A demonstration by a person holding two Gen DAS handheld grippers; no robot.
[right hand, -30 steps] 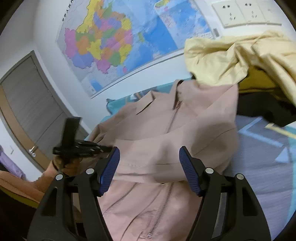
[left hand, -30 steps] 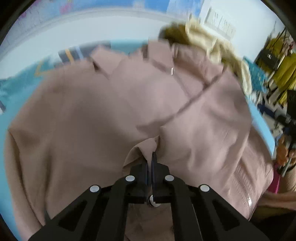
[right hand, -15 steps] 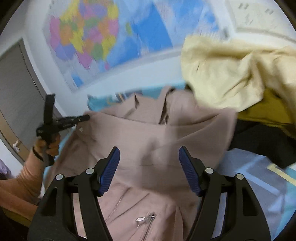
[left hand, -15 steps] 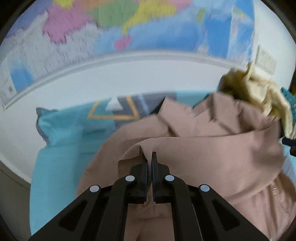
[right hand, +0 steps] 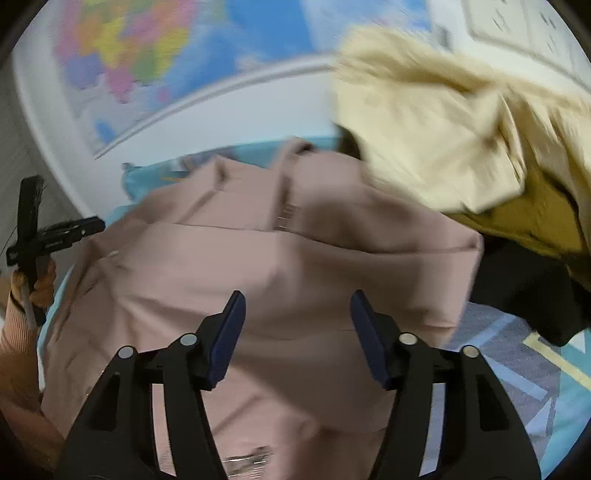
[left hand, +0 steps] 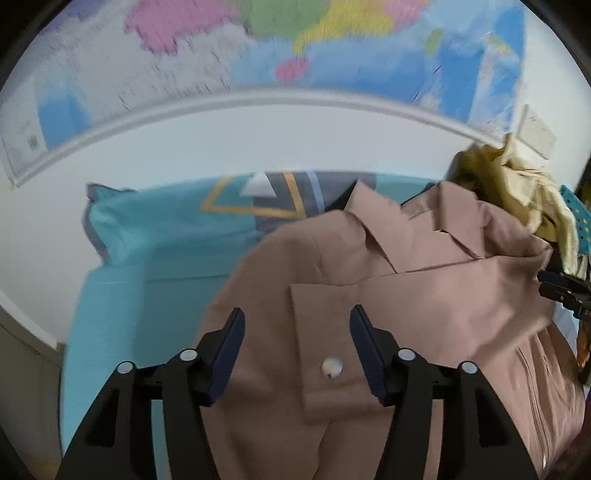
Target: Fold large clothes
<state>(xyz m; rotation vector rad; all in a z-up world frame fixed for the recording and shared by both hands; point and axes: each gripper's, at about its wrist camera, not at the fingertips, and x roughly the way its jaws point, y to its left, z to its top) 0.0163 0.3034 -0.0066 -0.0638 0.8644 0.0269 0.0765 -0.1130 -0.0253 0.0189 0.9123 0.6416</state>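
Teal bedspread [left hand: 122, 295] | left gripper [left hand: 297, 328] just opened, released pink jacket [left hand: 424, 302]

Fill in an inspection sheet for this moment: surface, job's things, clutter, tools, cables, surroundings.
Surface: bed with a teal cover bearing grey and orange shapes; partly covered by clothes.
Job's things: pink jacket lies spread, collar toward the wall, its sleeve cuff with a white button folded across the front.
Clutter: cream garment heaped over a mustard garment and a black garment, beside the jacket's collar end.
Tools: left tool has just been opening; jaws stand apart over the cuff, pads clear. Right tool open above the jacket, holding nothing.
Cables: nothing seen.
Surroundings: coloured wall map, white wall, socket plates.
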